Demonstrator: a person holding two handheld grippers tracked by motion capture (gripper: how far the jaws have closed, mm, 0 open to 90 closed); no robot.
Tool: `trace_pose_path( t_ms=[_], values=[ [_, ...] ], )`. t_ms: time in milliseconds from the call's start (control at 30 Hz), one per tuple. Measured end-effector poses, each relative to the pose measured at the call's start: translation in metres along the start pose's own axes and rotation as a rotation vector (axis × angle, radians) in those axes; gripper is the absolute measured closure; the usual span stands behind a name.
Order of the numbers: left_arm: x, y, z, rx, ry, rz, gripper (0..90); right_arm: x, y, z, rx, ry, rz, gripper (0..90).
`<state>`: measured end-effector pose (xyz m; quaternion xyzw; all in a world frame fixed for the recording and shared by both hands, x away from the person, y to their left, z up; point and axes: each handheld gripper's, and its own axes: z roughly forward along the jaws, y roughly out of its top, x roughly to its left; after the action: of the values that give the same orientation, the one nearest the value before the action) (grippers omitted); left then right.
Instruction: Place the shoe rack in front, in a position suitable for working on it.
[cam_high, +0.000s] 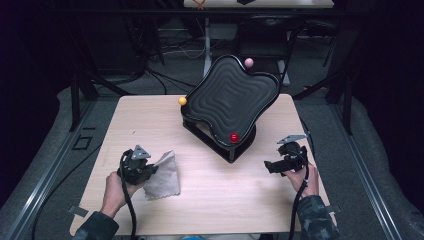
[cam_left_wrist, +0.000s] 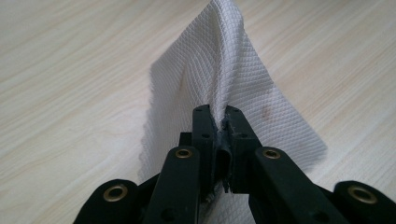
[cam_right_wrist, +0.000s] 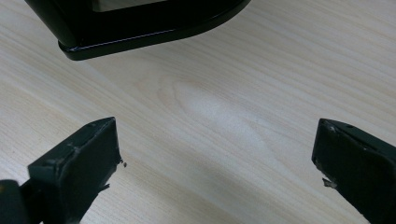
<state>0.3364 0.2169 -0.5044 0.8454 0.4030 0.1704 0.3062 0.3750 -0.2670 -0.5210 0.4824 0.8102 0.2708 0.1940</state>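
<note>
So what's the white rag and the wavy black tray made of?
The white rag looks like soft woven cloth or thick paper towel: a fine waffle grid, and it folds where the left claw pinches it. The wavy black tray looks like glossy plastic, with shiny ridges.

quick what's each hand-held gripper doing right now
Left hand-held gripper: shut on the white cloth, pinching a fold of it.
Right hand-held gripper: open, holding nothing, over the bare wooden table.

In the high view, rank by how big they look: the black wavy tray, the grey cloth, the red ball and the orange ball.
1. Black wavy tray
2. Grey cloth
3. Red ball and orange ball: they look about alike, and the red one sits nearer the camera, so no ranking between them.
</note>
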Motion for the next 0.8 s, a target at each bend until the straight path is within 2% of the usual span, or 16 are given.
trace_pose_path(
  t_ms=[333,367,533,800],
  values=[
    [0.010,-0.003,-0.026,-0.079,0.068,-0.043,84.3,0.001,0.001,-0.001,0.003,0.009,0.001,0.4],
    [0.012,-0.002,-0.032,-0.098,0.093,-0.048,84.3,0.002,0.001,-0.001,0.002,0.002,0.000,0.6],
    [0.015,0.000,-0.043,-0.128,0.141,-0.064,84.6,0.002,0.001,0.001,0.008,0.001,-0.004,1.5],
    [0.033,-0.007,-0.058,-0.160,0.219,-0.137,84.6,0.004,0.001,0.001,0.006,-0.001,-0.011,1.4]
  ],
)
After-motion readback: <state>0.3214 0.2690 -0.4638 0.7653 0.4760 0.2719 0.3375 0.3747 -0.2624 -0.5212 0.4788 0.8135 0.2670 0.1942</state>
